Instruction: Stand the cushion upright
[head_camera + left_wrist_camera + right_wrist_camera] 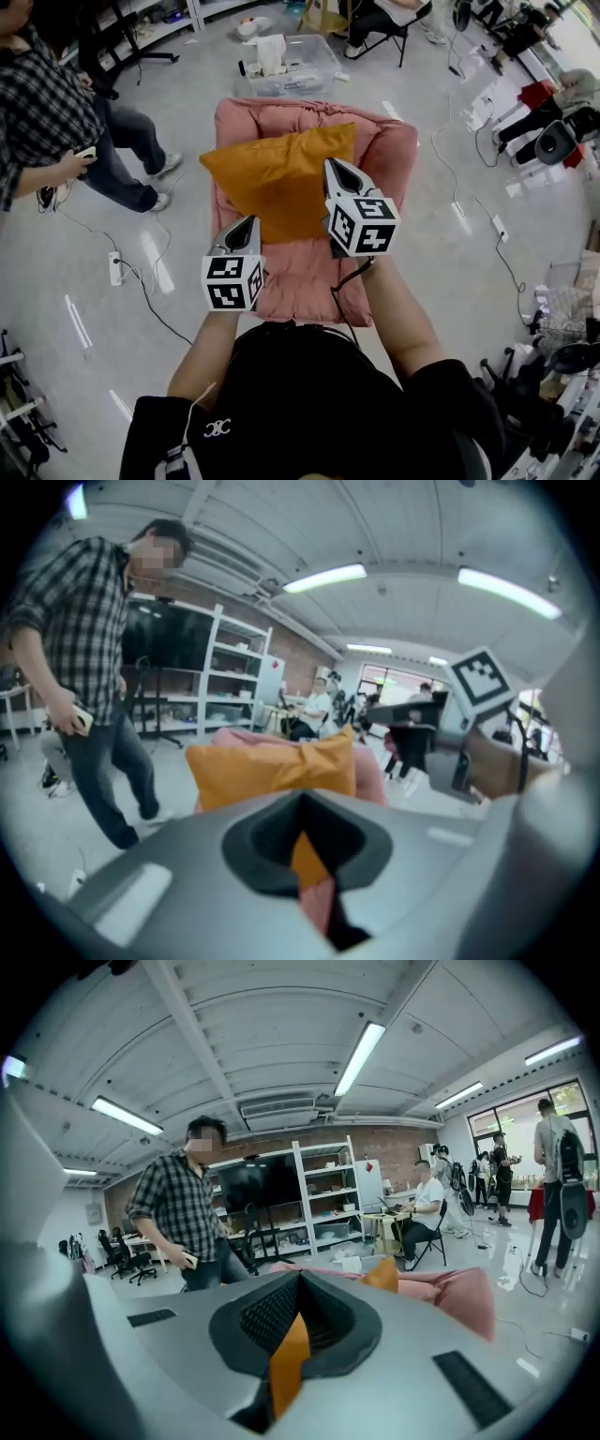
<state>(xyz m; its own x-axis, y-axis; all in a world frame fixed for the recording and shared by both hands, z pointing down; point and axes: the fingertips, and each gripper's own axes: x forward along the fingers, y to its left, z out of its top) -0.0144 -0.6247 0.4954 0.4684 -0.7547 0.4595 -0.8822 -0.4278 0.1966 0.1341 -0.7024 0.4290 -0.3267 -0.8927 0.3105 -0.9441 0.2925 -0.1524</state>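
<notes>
An orange cushion (277, 178) stands upright on a pink armchair (309, 277), leaning against its backrest. In the left gripper view the cushion (272, 766) fills the middle, and in the right gripper view only its corner (382, 1274) shows above the jaws. My right gripper (336, 169) is raised at the cushion's right edge with its jaws shut; orange shows through the slit between them (300, 1283), and I see nothing pinched. My left gripper (246, 225) hovers lower, in front of the cushion's bottom left, jaws shut and empty (305, 808).
A person in a plaid shirt (47, 112) stands on the left holding a phone. A clear plastic bin (291, 61) sits behind the armchair. A power strip (115, 267) and cables lie on the floor at left. Seated people (553, 103) are at the far right.
</notes>
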